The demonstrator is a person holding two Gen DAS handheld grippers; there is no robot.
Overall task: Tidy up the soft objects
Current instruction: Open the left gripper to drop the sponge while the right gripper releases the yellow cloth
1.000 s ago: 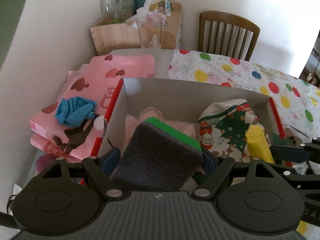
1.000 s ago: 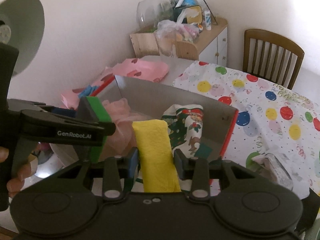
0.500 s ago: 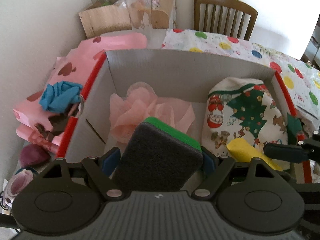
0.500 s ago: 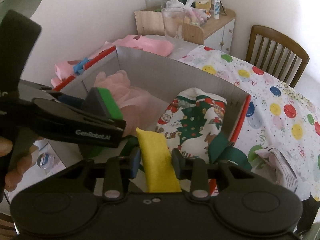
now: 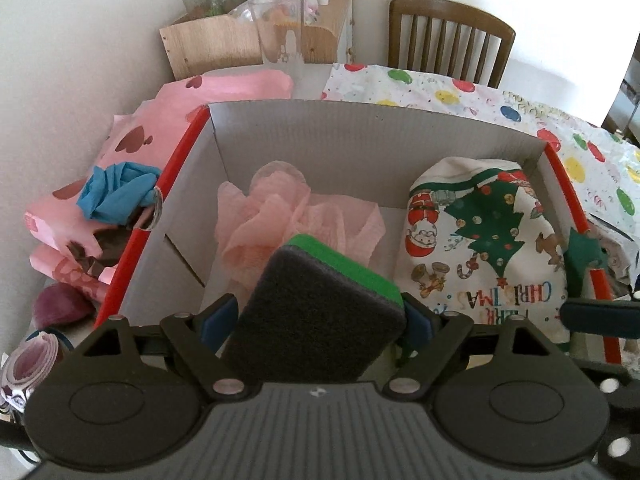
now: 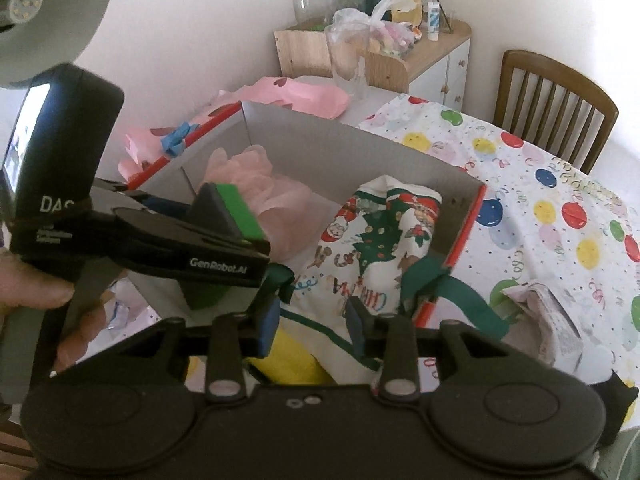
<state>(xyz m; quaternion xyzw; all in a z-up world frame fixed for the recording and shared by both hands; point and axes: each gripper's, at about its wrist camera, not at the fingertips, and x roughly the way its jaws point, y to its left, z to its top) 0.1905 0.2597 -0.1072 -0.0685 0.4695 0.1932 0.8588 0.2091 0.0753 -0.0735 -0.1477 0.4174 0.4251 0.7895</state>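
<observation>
The left gripper (image 5: 320, 318) pinches the dark grey sponge with green backing (image 5: 320, 308) at frame centre and may drop it outside the open cardboard box with red edges (image 5: 360, 148), while the right gripper (image 6: 310, 320), spread, may drag out the yellow cloth (image 6: 292, 360).

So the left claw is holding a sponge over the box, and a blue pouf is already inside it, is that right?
Not quite: the pouf in the box is pink, as the left wrist view shows. The left claw does hold the sponge over it.

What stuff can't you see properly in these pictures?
- Yellow cloth: right view, mostly behind the right tool; gripped or not, unclear.
- Sponge: left view, lower end hidden by the left tool.
- Box floor: covered by pink pouf and Christmas cloth.
- Cabinet clutter: too small, blurred.
</observation>
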